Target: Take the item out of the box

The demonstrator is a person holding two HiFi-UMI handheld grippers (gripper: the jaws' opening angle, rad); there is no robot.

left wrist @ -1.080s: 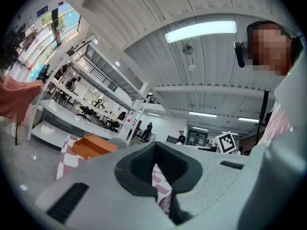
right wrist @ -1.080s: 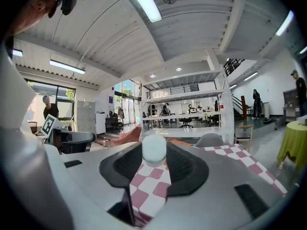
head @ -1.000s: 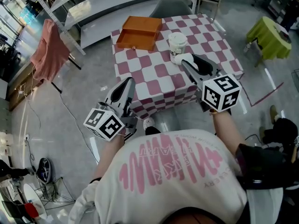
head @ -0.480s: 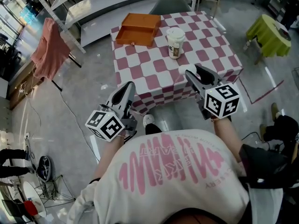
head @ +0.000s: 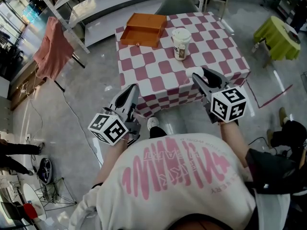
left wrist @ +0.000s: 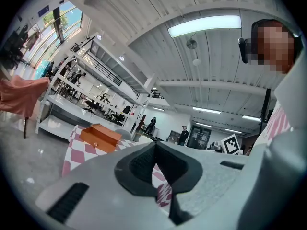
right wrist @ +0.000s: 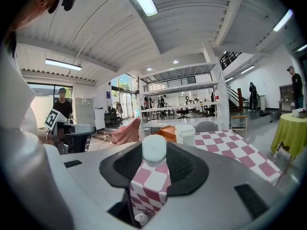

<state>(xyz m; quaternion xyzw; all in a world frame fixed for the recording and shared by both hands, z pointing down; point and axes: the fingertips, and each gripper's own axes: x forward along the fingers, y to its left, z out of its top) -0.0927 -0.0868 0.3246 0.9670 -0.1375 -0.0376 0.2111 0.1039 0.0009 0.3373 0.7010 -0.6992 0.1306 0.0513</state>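
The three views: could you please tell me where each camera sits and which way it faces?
Head view: on the person's head, facing steeply down at the checked table; shows shirt, left tool, right tool.
Left gripper view: on the left tool, along its closed jaws towards the orange box.
Right gripper view: on the right tool, along jaws gripping a white item, towards the cup.
Both gripper views share the table and box.

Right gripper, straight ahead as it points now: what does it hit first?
Likely the checkered tablecloth, as the right gripper, holding a white item, tilts slightly down by the near edge; the paper cup stands further along. Depth unclear.
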